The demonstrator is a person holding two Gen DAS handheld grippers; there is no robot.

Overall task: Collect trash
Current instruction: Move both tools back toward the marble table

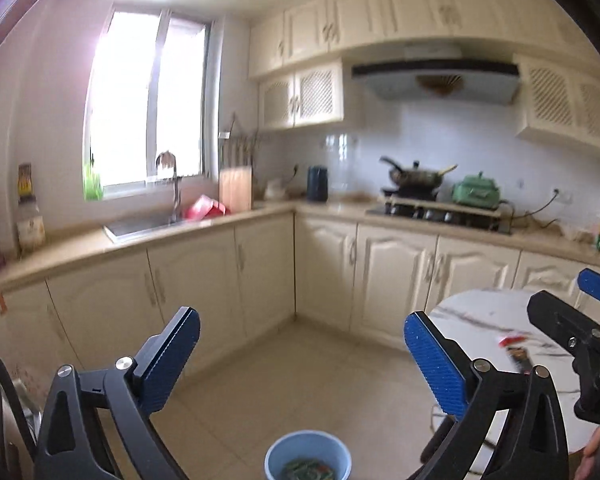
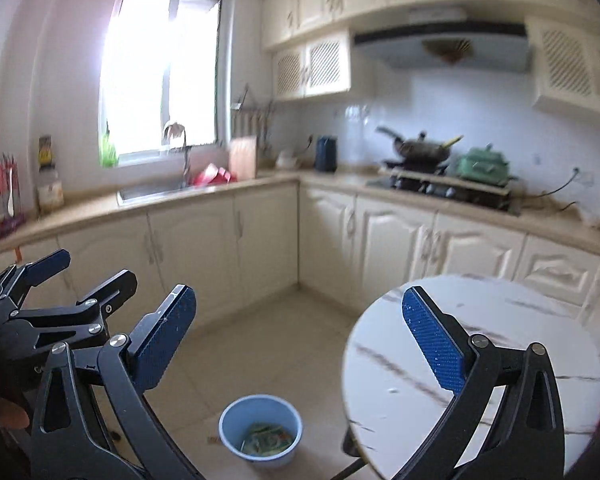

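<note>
- your left hand-held gripper (image 1: 302, 356) has its jaws spread wide, with nothing between the blue pads; it points out across the kitchen, raised above the floor.
- your right hand-held gripper (image 2: 300, 338) is spread just as wide and is also empty; its right finger crosses in front of the round marble tabletop (image 2: 396, 380).
- in the left wrist view, the right hand-held gripper shows at the right edge, over the tabletop.
- in the right wrist view, the left hand-held gripper shows at the left edge, beside the lower cabinets (image 2: 204, 248).
- the blue basin (image 2: 260, 430) sits on the tiled floor (image 2: 260, 344), just left of the tabletop, below and between the two hand-held grippers.
- the trash (image 2: 267, 438) lies inside the basin: green scraps with a bit of orange, too blurred to tell apart.
- a red and dark wrapper (image 1: 516, 348) lies on the tabletop in the left wrist view, near the right hand-held gripper but not touching it.
- farther back, a sink (image 1: 140, 226) sits under the window (image 1: 148, 104), and a wok (image 1: 416, 176) rests on the stove (image 1: 440, 210) beside a green pot (image 1: 476, 190).
</note>
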